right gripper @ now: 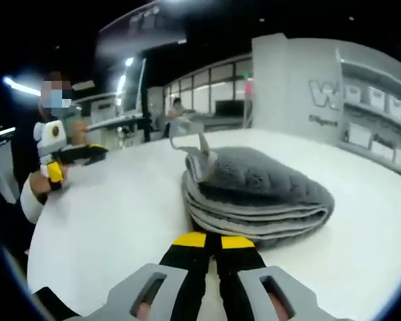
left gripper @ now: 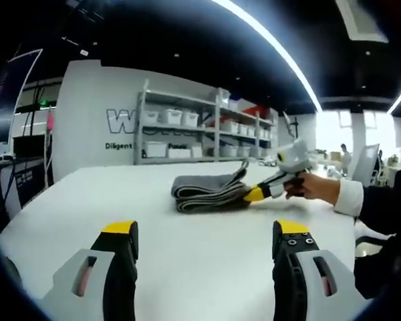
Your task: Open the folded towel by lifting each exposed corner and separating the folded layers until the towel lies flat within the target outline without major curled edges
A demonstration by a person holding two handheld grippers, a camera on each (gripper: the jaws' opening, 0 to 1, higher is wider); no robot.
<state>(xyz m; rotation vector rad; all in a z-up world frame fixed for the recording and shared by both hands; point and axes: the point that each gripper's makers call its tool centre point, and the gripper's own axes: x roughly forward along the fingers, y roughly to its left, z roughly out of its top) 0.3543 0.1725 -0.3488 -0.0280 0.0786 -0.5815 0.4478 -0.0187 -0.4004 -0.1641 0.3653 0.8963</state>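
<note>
Yellow-tipped, my right tongs [right gripper: 212,241] sit nearly closed against the near edge of the folded towel [right gripper: 254,194] on the white table [right gripper: 107,214]; whether they pinch a layer I cannot tell. My left tongs [left gripper: 204,234] hang wide, well short of the towel. I should catch only the top layer and lift it slowly

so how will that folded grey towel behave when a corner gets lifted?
Probably floppy: the towel lies in soft, rounded stacked layers, so a lifted corner should drape. Its plush pile looks grippy, not slippery. The right gripper has its jaws nearly together at its edge; layers may lift together.
</note>
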